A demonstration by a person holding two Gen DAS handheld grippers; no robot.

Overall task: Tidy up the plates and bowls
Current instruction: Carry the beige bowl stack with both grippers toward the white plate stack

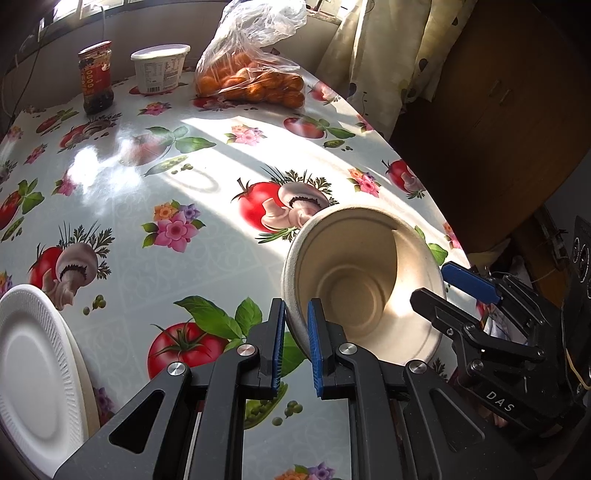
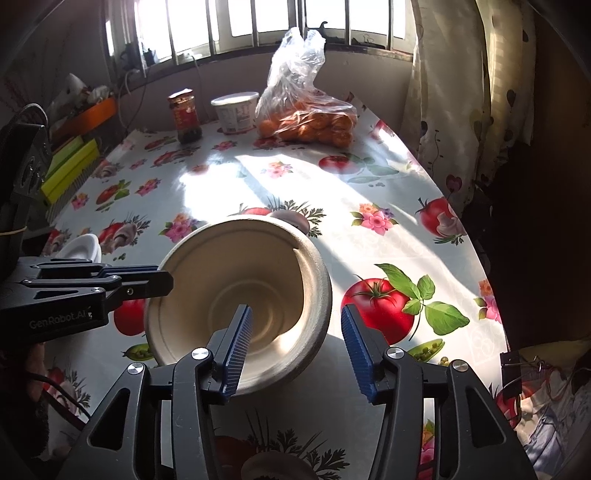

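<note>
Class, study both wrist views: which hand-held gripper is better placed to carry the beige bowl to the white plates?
Left. The left hand-held gripper already pinches the beige bowl by its rim, with the white plates on its side; the right hand-held gripper is open, holding nothing.

Sunlight from a barred window (image 2: 258,22) at the top of the frame fell across the flowered tablecloth (image 2: 369,192). A patterned curtain (image 2: 461,110) hung upper right, beside a dark wooden cabinet (image 1: 498,110).

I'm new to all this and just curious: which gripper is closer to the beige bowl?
Left. The left gripper is clamped on the rim of the beige bowl; the right gripper stands open, its fingers straddling the bowl's opposite edge without gripping it.
</note>
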